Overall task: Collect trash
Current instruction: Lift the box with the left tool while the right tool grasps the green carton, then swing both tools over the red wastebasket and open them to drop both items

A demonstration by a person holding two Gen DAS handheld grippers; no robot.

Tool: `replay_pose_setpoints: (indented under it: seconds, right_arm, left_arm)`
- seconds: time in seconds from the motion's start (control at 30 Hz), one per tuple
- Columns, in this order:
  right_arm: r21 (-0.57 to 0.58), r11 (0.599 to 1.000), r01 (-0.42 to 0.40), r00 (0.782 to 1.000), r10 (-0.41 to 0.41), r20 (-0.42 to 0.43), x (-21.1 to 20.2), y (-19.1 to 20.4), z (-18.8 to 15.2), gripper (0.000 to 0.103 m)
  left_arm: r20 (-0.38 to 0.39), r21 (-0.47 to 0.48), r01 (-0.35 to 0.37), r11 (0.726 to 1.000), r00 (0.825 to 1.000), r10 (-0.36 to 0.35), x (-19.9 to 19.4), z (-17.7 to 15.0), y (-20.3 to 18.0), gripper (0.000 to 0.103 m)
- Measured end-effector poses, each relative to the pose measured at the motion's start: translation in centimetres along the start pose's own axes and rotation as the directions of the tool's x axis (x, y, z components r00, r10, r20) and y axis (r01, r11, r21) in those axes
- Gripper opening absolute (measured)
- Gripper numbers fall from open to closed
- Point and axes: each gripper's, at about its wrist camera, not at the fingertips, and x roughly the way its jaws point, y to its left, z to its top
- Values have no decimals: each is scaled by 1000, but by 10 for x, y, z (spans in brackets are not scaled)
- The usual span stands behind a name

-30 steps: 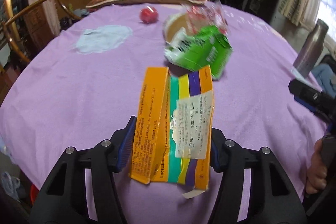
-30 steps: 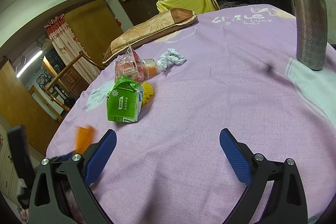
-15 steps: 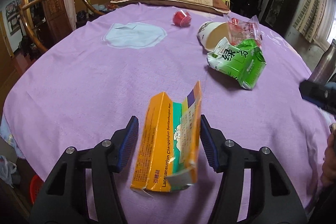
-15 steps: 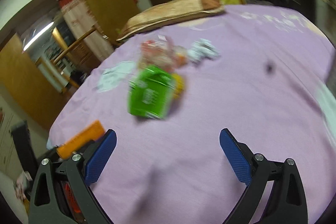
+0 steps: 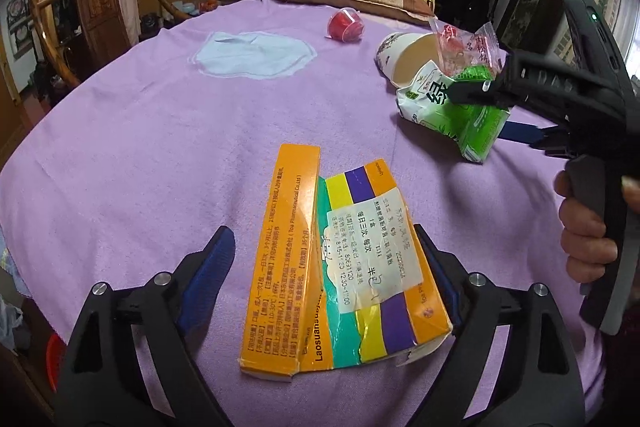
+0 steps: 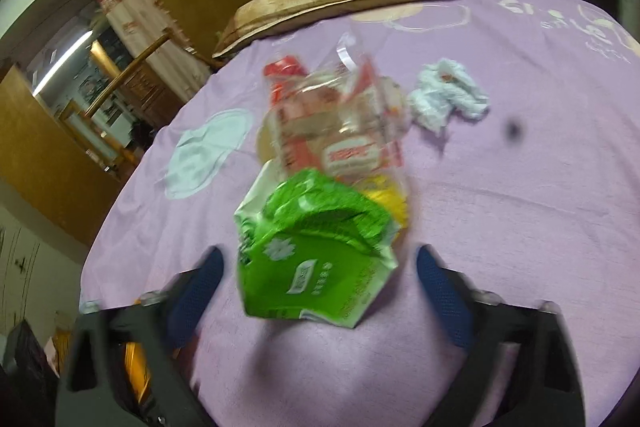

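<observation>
The orange medicine box, flattened and torn, is seen lying on the purple tabletop between the spread fingers of the left tongs, whose jaws have just been opening. A gap shows at the left pad; the right pad sits against the box's edge, though pressing cannot be confirmed. The box's long axis runs away from the camera, roughly along the fingers. One green carton is found between the spread jaws of the right tongs, which have just been closing; no pad touches it. Behind it are counted one clear wrapper, one paper cup, one crumpled tissue and one red ball.
</observation>
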Motion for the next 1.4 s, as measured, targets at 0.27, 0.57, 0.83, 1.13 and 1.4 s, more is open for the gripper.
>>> replay_pose_setpoints:
  seconds: [0.27, 0.57, 0.83, 1.13, 1.4]
  right_arm:
    - [-67, 994, -85, 990, 92, 107, -61, 14, -24, 72]
    - [-43, 994, -99, 989, 103, 104, -73, -3, -60, 73]
    - [-81, 989, -121, 983, 130, 126, -80, 5, -66, 72]
    - [-96, 981, -170, 973, 183, 142, -96, 25, -76, 72]
    - [-192, 959, -209, 963, 235, 130, -107, 74, -86, 72]
  left_arm:
    - [-8, -4, 3, 1000, 1000, -3, -2, 0, -2, 78]
    - [5, -40, 13, 999, 1000, -12, -13, 3, 3, 58]
    - [94, -76, -51, 996, 994, 58, -60, 4, 18, 57]
    - [139, -148, -132, 980, 978, 153, -108, -21, 59, 57]
    - [128, -266, -215, 940, 958, 255, -146, -65, 116, 58]
